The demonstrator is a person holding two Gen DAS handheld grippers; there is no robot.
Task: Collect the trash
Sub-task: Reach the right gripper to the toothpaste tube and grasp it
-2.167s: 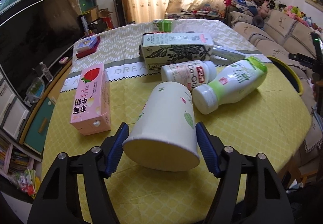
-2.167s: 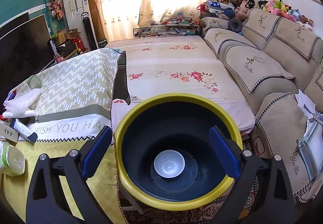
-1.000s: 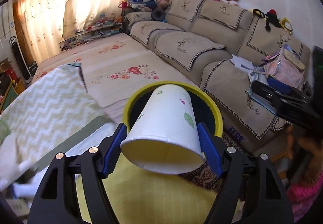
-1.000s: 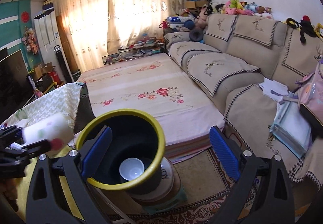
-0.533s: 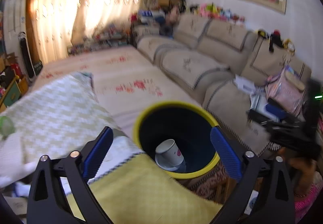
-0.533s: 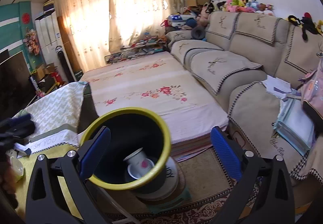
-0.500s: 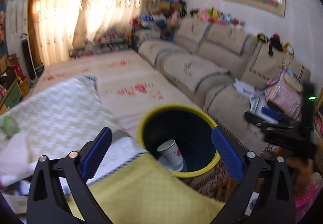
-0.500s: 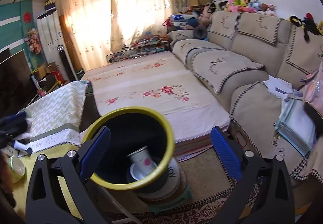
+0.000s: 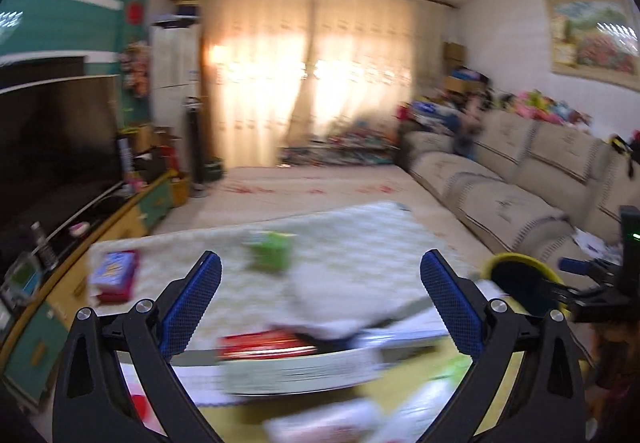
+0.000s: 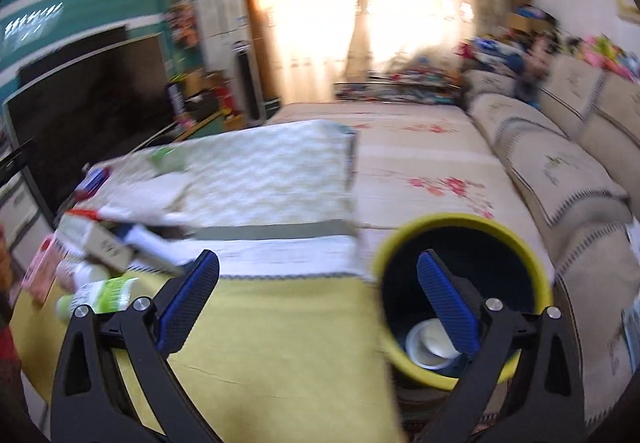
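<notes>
My left gripper (image 9: 320,303) is open and empty, and the left wrist view is motion-blurred. It points over the table at a pale carton (image 9: 296,367) with a red top and a white crumpled thing (image 9: 320,303). The yellow-rimmed bin (image 9: 516,263) sits at the right, with the right gripper's black body (image 9: 600,287) beside it. My right gripper (image 10: 318,303) is open and empty above the table's yellow cloth (image 10: 280,323). Beside it, the bin (image 10: 440,221) holds the white paper cup (image 10: 430,343). A green-label bottle (image 10: 100,295), a carton (image 10: 96,239) and a pink carton (image 10: 40,275) lie at the left.
A green box (image 9: 272,251) and a red-edged book (image 9: 116,275) lie on the pale zigzag cloth farther back. A long beige sofa (image 10: 560,163) runs along the right. A television (image 9: 52,147) on a low cabinet stands at the left.
The left gripper opened and the paper cup dropped into the bin. Both grippers then swung left, away from the bin, so the table and its trash came back into view.
</notes>
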